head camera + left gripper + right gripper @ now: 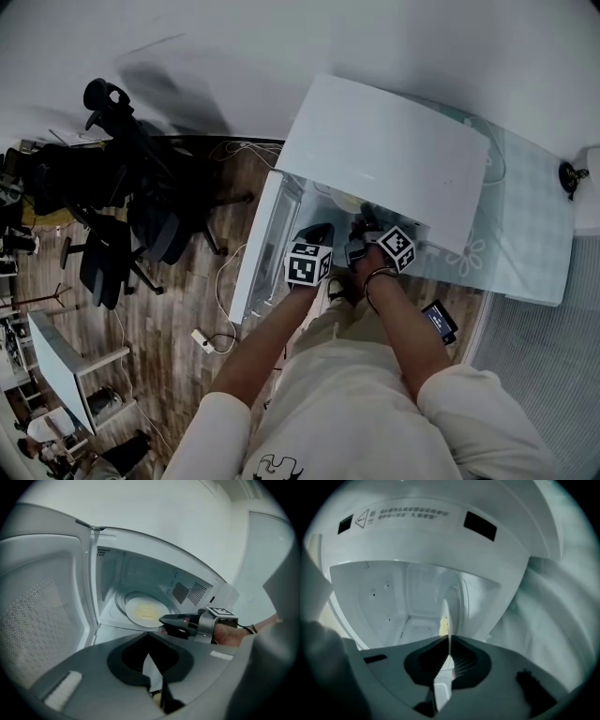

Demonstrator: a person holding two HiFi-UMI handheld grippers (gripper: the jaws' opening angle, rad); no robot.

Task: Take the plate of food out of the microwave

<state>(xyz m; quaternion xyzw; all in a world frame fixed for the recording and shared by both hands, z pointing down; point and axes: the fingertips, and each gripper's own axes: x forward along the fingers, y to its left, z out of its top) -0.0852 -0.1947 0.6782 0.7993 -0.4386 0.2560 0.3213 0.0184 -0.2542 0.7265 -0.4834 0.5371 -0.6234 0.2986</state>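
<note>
The white microwave (pixel 375 150) stands on a table with its door (pixel 267 244) swung open to the left. Inside, a white plate (pixel 145 612) carries yellow food. My right gripper (pixel 163 620) reaches into the opening at the plate's near right rim. In the right gripper view that rim (pixel 445 618) runs edge-on between the jaws, and the right gripper (pixel 449 644) is shut on it. My left gripper (pixel 317 230) hovers just outside the opening beside the door. Its jaws (pixel 149 654) are together with nothing between them.
The microwave sits on a pale glass-topped table (pixel 525 234). Black office chairs (pixel 141 225) stand on the wood floor to the left, with a power strip (pixel 202 337) and cables below the door. A dark phone-like device (pixel 439 321) lies at the table's near edge.
</note>
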